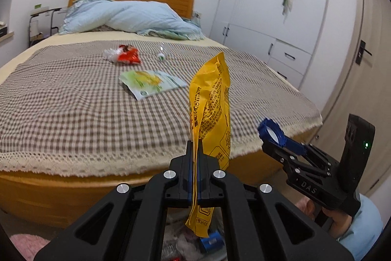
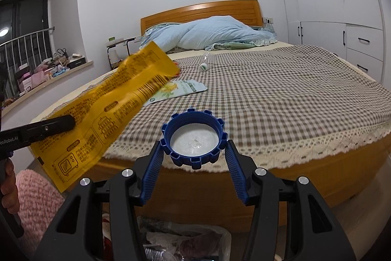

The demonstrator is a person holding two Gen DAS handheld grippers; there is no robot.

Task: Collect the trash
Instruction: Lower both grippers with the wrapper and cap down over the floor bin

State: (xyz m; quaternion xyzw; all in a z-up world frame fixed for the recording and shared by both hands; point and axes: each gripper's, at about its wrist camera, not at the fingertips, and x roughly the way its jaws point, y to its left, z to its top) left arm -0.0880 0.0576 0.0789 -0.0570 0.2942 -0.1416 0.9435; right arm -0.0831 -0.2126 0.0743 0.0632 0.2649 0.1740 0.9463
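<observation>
In the left wrist view, the task looks partway done: the left gripper [image 1: 195, 151] is clamped tight on a yellow snack wrapper [image 1: 211, 109], whose flat edge is pinched between the closed blue pads while the rest of the bag stands up in front of the camera and its lower end hangs down below the jaws. Beneath it, at the bottom of the frame, lies what seems to be a bin or bag of collected rubbish [image 1: 195, 241], though it is largely hidden by the gripper body. Still on the checked bedspread [image 1: 73, 109] are a green-and-white packet [image 1: 152, 83], a red wrapper [image 1: 128, 54] beside some crumpled white material, and a small clear bottle [image 1: 161, 51] further back; these remain to be picked up. The right gripper [image 1: 275, 136] appears to the right, carrying a blue cap [image 1: 271, 132]. In the right wrist view, the right gripper [image 2: 194, 142] holds that blue ridged cap [image 2: 194, 138] between its ribbed fingers [image 2: 152, 170], jaws about half spread and pressing on the cap's two sides, its white inside facing the camera. The yellow wrapper [image 2: 110, 109] stretches across the left, held by the left gripper [image 2: 61, 125]. The green-and-white packet [image 2: 180, 89] and the bottle [image 2: 204, 64] lie on the bed beyond, and a bin with clear liner [image 2: 185, 239] sits just below, so both held items appear ready to be dropped.
</observation>
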